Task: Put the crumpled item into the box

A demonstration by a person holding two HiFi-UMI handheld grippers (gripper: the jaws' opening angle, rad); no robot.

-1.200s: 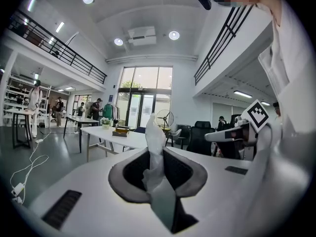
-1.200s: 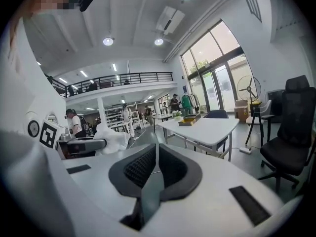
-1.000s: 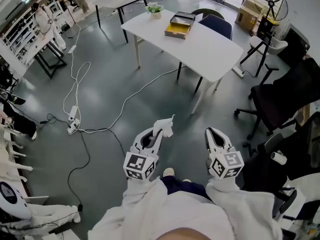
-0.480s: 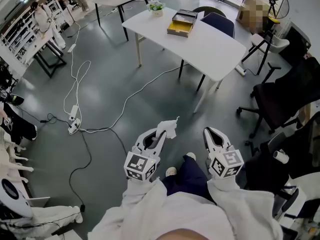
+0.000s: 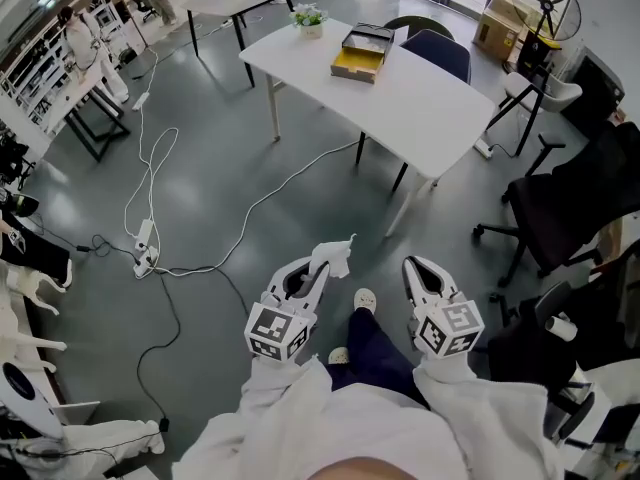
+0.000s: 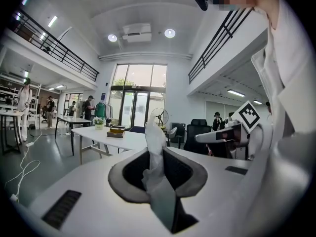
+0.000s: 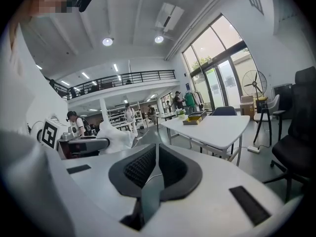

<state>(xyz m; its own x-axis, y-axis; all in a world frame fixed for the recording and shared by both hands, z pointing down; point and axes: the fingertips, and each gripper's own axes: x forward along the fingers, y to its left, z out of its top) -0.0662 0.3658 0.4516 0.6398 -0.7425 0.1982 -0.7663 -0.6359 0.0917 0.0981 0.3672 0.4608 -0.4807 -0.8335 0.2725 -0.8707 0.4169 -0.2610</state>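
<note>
Box (image 5: 361, 52): on table (image 5: 425, 108), upper centre
Crumpled item (image 5: 333, 256): between left gripper (image 5: 316, 271) jaws, lower centre, left of right gripper (image 5: 419, 268)

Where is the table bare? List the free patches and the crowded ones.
The white table is bare from the box to its near end. Crowded: the far end, with the box and a potted plant; chairs line the far side.

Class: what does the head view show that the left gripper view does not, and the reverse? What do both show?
Only the head view: the person's shoe and the marker cube on the left gripper's back. Only the left gripper view: the ceiling lights and the balcony railing. Both: the crumpled tissue pinched in the left hand-held gripper, the white table and the box on it.
</note>
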